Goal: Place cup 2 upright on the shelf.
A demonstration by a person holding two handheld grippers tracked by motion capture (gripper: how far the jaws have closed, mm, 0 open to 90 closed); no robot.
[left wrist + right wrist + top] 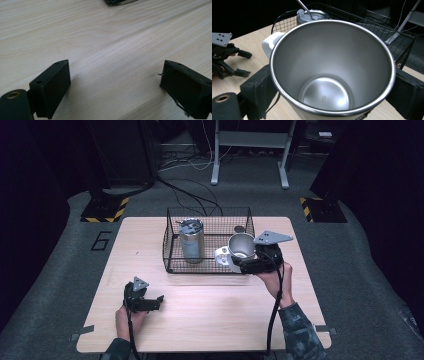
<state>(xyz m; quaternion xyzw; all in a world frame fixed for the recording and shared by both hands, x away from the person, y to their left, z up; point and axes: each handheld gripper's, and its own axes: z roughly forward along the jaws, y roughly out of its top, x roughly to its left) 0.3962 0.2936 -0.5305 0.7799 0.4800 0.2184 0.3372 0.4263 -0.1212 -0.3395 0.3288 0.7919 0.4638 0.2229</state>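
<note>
Right gripper (239, 263) clamped on a steel mug (240, 251) with a white handle, held upright at the near right edge of the wire basket (172, 240), jaws pressed to either side of the mug wall. Left gripper (159, 301) low over the bare table (210, 310) near the front left, jaws spread apart, gripping nothing. Inside the basket, a lidded steel tumbler (191, 241) standing upright.

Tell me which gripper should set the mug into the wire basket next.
Right. The right gripper is already clamped on the steel mug at the wire basket rim. The left gripper is open and empty over bare table.
</note>
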